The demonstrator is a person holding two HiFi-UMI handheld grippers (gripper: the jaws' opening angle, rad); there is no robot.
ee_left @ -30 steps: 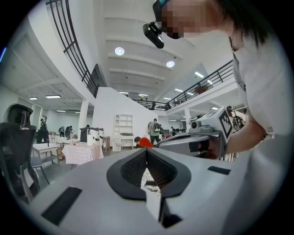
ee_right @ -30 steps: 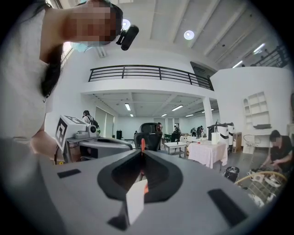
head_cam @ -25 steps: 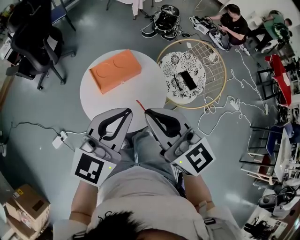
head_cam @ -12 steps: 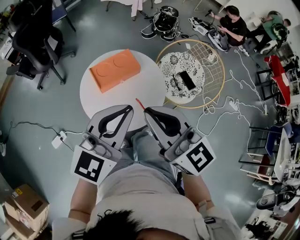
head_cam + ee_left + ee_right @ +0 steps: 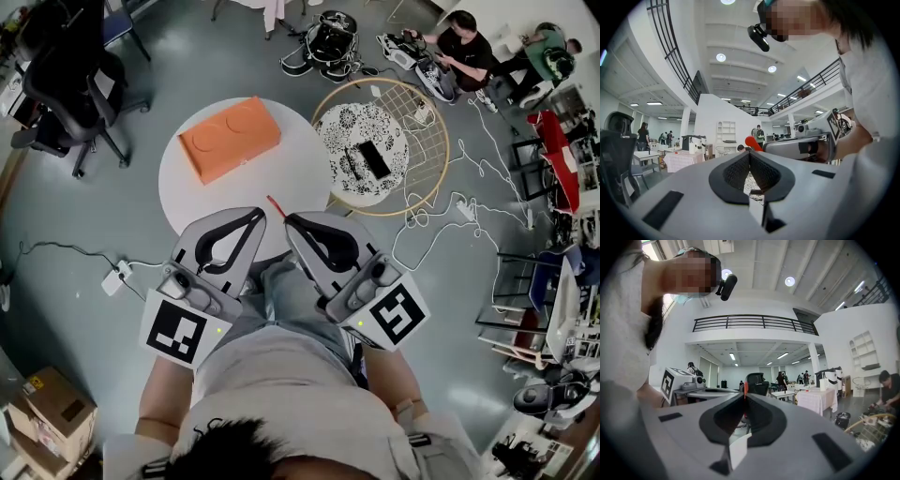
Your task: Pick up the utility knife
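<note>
A thin red utility knife [image 5: 276, 205] sticks out from the tips of my right gripper [image 5: 289, 222], which is shut on it. In the right gripper view only a red sliver of the knife [image 5: 746, 388] shows at the closed jaw tips [image 5: 744, 397]. The left gripper view shows the knife's red end [image 5: 753, 142] beside the right gripper's grey body [image 5: 801, 143]. My left gripper [image 5: 256, 216] is shut with nothing in it, its jaws meeting [image 5: 750, 153]. Both grippers are held side by side near the person's chest, pointing level over the near edge of the white round table [image 5: 300, 169].
An orange box [image 5: 230, 139] lies on the far left of the table. To the right stands a gold wire ring around a patterned round top [image 5: 361, 127] with a black phone [image 5: 373, 159]. An office chair [image 5: 66, 84] is at left, cables [image 5: 450, 211] and a seated person [image 5: 464, 42] at right.
Both grippers have crept slightly forward over the table edge, the red knife moving with the right one. Both have stayed shut.
</note>
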